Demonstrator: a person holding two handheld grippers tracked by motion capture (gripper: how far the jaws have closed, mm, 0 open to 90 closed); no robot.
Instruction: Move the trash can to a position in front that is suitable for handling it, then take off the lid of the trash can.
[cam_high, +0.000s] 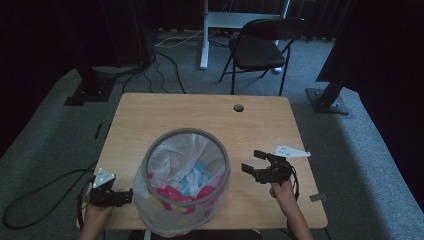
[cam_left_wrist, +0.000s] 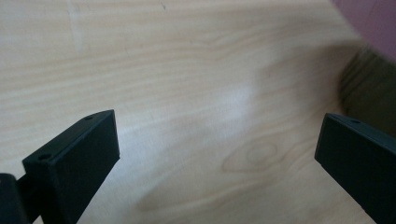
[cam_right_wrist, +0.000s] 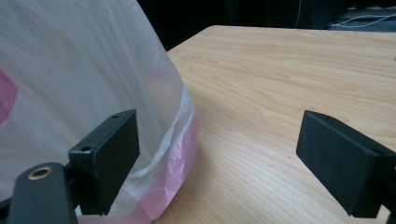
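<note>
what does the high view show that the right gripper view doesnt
High view alone: the bin's grey rim, the coloured contents inside its liner, the folding chair, and the left gripper near the bin's base. Right gripper view alone: the liner's pink hem bunched on the table, close up. Both: the wooden table, the bin liner and the open right gripper.

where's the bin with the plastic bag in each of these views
High view: the bin stands near the table's front edge, between the two grippers.
Left gripper view: a pink sliver at the top right corner.
Right gripper view: the bag-covered wall fills the left.
Shared landmark: the wooden table.
</note>
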